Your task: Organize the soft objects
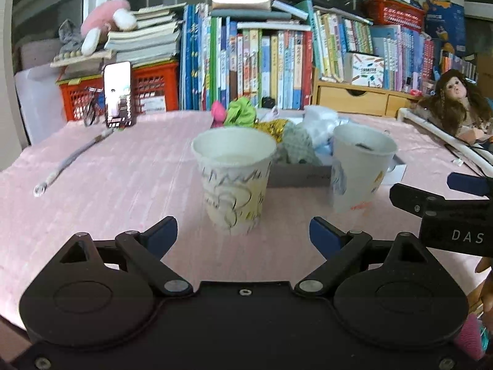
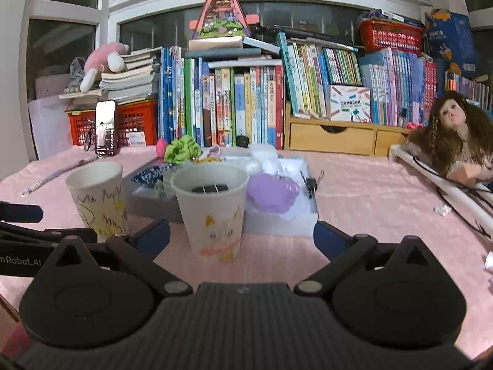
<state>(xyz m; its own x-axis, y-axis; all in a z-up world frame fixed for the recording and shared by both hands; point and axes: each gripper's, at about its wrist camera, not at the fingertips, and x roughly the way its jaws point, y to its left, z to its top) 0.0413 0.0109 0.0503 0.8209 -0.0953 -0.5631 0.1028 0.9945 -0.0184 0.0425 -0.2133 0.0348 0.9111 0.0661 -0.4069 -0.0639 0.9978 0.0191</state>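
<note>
Looking along your left gripper, you have its jaws spread wide and released, nothing between the blue pads. Dead ahead at twelve o'clock stands a scribbled paper cup, upright on the pink-covered worktop, apart from both pads. At one o'clock stands a second paper cup, also upright, with something dark inside. Behind the two cups sits a shallow grey box holding the soft objects: green, yellow, pale blue and white bundles heaped together. Your right gripper pokes in at three o'clock. A phone stands at eleven o'clock before a red crate, and a doll lies at two o'clock.

Turning to the right wrist view, your right gripper is likewise released, its jaws wide apart and gripping nothing. The cup with the crayon drawing stands at twelve o'clock, just ahead of the pads and not touched by them. The scribbled cup stands at ten o'clock. The grey box lies behind them, a purple soft piece at one o'clock inside it and a green scrunchie farther back. Your left gripper shows at nine o'clock.
</note>
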